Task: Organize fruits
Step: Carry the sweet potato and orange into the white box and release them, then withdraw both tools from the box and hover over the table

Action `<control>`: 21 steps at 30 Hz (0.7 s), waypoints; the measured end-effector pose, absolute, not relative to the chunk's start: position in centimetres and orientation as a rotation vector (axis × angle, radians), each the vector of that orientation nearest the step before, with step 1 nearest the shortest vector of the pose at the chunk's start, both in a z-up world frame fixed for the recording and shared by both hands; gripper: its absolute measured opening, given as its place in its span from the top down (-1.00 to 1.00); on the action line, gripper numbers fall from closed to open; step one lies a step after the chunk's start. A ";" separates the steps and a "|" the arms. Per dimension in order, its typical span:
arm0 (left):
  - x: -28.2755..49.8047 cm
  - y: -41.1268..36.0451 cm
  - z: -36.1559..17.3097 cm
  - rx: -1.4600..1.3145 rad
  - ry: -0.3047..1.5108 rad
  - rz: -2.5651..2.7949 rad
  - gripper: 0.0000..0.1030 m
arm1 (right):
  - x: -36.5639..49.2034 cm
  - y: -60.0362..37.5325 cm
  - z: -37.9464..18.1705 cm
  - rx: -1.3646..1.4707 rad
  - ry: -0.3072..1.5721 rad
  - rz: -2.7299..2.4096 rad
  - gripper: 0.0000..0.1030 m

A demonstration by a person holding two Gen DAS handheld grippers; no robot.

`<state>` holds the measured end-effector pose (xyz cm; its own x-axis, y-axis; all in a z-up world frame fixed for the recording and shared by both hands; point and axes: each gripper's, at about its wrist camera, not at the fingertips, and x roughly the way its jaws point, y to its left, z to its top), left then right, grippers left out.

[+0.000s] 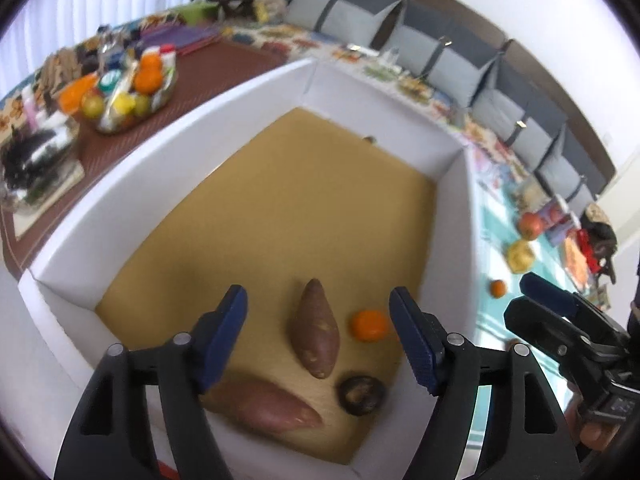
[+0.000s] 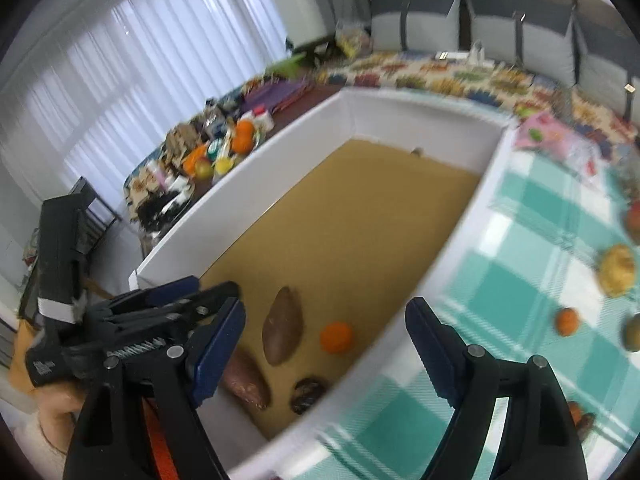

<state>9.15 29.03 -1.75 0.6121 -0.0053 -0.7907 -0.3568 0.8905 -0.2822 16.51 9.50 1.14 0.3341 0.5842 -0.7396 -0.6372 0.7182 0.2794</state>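
A white box (image 1: 120, 196) with a tan floor holds two purple-brown sweet potatoes (image 1: 315, 334) (image 1: 272, 406), a small orange (image 1: 369, 325) and a dark round fruit (image 1: 361, 395). My left gripper (image 1: 320, 332) is open and empty, hovering over the sweet potato. My right gripper (image 2: 326, 344) is open and empty above the box's right wall (image 2: 452, 248); it also shows in the left wrist view (image 1: 560, 320). On the teal checked cloth (image 2: 520, 280) lie a small orange (image 2: 567, 322), a yellow fruit (image 2: 618, 270) and a red fruit (image 2: 634, 220).
A tray of oranges, apples and clutter (image 1: 128, 88) sits on a brown table left of the box. Grey cushions (image 1: 460, 64) line the back wall. A patterned cloth (image 2: 440, 72) lies behind the box. More fruit (image 2: 634, 332) lies at the cloth's right edge.
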 end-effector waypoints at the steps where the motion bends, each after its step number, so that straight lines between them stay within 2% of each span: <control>1: 8.9 27.9 -1.1 -0.425 0.878 0.187 -0.47 | 16.2 8.0 1.3 -0.064 0.914 0.786 -0.61; 6: 7.9 21.0 0.9 -0.351 0.822 0.029 -0.49 | 13.8 -1.5 -0.5 -0.111 0.846 0.637 -0.66; 10: 7.0 13.6 0.8 -0.294 0.805 -0.125 -0.61 | 10.9 -10.4 -3.9 -0.191 0.823 0.447 -0.66; 16: 7.2 3.4 -4.9 -0.185 0.903 -0.242 -0.63 | 7.0 -21.2 -8.1 -0.151 0.835 0.197 -0.66; 21: 7.7 -0.8 -9.9 -0.092 0.941 -0.225 -0.62 | 5.0 -25.2 -10.4 -0.061 0.859 0.096 -0.67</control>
